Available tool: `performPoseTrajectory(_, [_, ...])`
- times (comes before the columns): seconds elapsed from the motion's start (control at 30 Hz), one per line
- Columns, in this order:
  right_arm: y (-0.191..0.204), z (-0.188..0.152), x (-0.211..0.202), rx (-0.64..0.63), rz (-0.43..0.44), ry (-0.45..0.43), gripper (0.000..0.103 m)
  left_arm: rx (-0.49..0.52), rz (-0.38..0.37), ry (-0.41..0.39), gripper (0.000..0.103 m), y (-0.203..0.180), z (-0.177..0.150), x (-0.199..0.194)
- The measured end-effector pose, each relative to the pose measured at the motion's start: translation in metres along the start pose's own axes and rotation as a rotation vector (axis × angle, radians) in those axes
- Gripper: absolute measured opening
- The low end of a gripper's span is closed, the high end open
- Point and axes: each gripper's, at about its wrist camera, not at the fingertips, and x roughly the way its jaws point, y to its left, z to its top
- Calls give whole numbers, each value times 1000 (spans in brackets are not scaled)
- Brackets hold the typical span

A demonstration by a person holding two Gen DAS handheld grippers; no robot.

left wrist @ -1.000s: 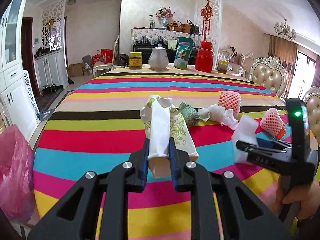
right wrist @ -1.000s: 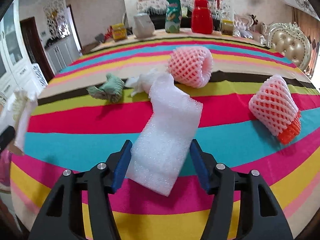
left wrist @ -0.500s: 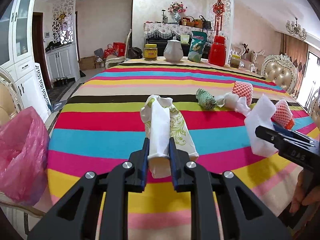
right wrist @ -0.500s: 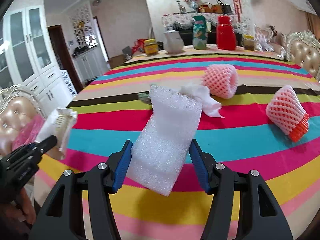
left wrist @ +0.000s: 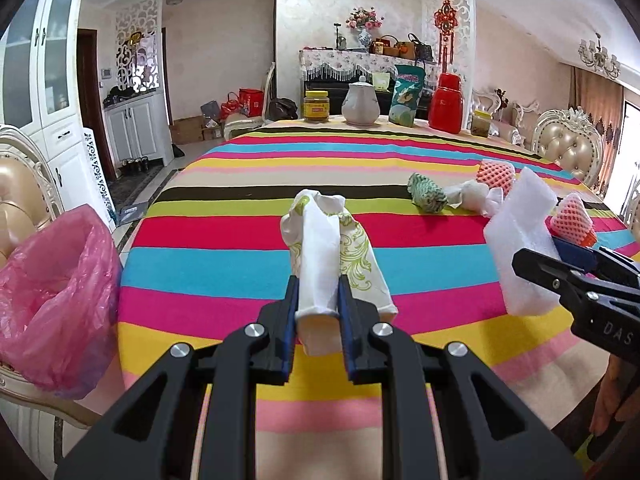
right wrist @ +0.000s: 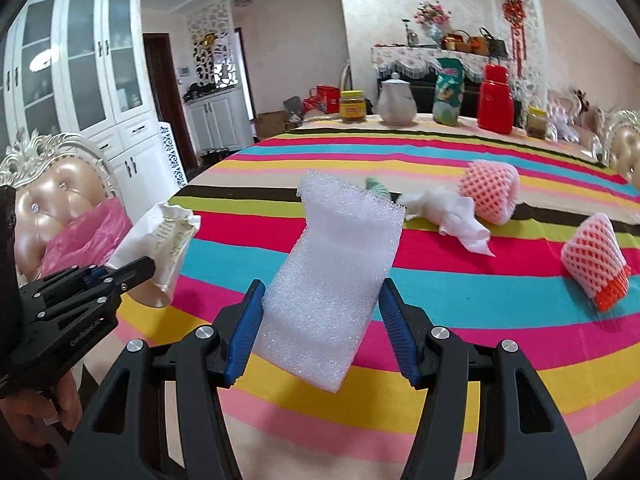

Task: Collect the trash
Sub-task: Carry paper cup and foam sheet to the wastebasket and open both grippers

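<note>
Holding trash in both grippers above the near edge of the striped tablecloth (left wrist: 248, 240). Left gripper (left wrist: 318, 312): jaws clenched on a crumpled white paper wrapper (left wrist: 320, 256) with green scroll print, held upright, clear of the cloth. Right gripper (right wrist: 322, 332): jaws closed against both sides of a white foam sheet (right wrist: 336, 276), which stands up between the blue pads and curls at its top edge.

Containers: pink plastic bag (left wrist: 56, 300), mouth open, hangs at a cream chair to the left of the table, beside the left gripper; contents cannot be made out. At the table's far edge, in a row: yellow-lidded jar (left wrist: 316, 106) with a yellow label, white teapot (left wrist: 361, 100) lid on, green snack pouch (left wrist: 407, 94), red thermos jug (left wrist: 445, 104), small jar (left wrist: 480, 122) with a yellow-green lid. What they hold cannot be told.

Trash on the cloth, right of centre: green crumpled wrapper (left wrist: 426, 196), white crumpled tissue (right wrist: 448, 212) just beside it, then two pink foam fruit nets (right wrist: 489, 192), the nearer one (right wrist: 594, 264) with an orange-red rim, well apart from the first.

Writing: "DAS" embossed on the right gripper body in the left wrist view. Jar label and pouch print too small to read.
</note>
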Motion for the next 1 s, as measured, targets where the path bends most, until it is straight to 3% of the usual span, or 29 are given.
performPoseTrajectory(0.43, [44, 10, 2, -86, 58, -36, 56, -55, 42, -51, 18, 25, -3, -14])
performPoseTrajectory(1.0, [117, 29, 24, -205, 184, -55, 56, -145, 176, -123, 18, 105, -5, -51])
